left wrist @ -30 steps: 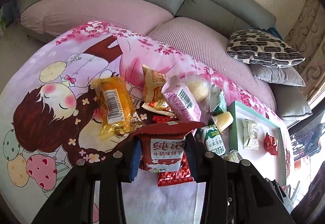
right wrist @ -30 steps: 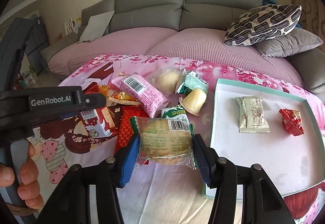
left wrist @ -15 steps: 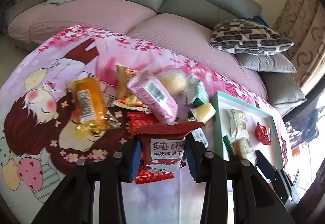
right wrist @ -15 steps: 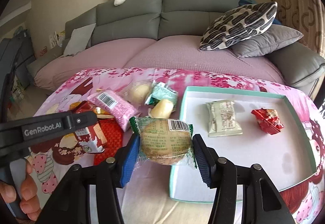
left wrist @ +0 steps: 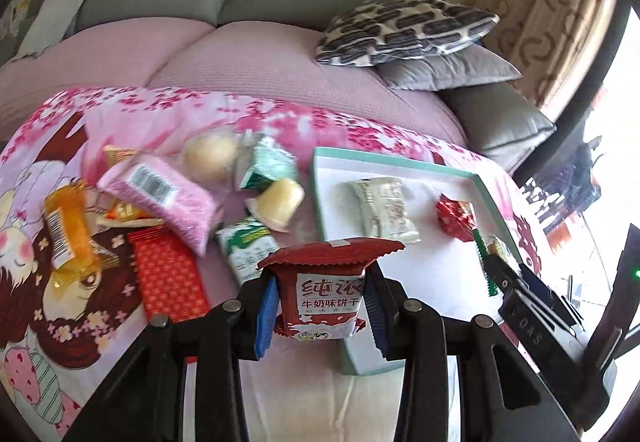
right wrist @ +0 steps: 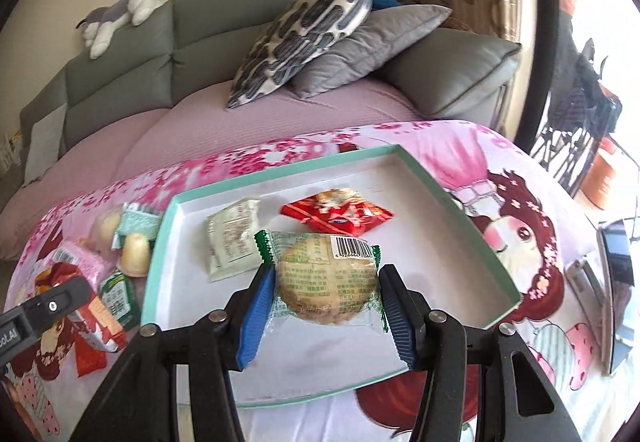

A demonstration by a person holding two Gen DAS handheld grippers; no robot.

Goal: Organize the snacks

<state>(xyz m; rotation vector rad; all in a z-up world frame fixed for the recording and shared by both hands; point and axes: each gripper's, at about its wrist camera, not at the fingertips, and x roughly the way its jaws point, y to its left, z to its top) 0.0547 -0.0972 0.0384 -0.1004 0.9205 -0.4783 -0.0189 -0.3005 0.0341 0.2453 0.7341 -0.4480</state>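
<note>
Pink cartoon-print cloth (left wrist: 60,282) covers the desk before a grey sofa (right wrist: 120,65). Left gripper (left wrist: 320,302) fingers clamp a red biscuit packet (left wrist: 324,294) at the teal tray's (left wrist: 316,177) edge, hiding the tray's near corner. Right gripper (right wrist: 326,282) fingers pinch a green-wrapped cake (right wrist: 326,282) above the tray, barely visible at the left view's right side.

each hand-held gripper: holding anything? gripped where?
Left hand-held gripper: red milk-biscuit pack, pads on its two side edges. Right hand-held gripper: green-edged round cake packet, pads on its crimped ends.
</note>
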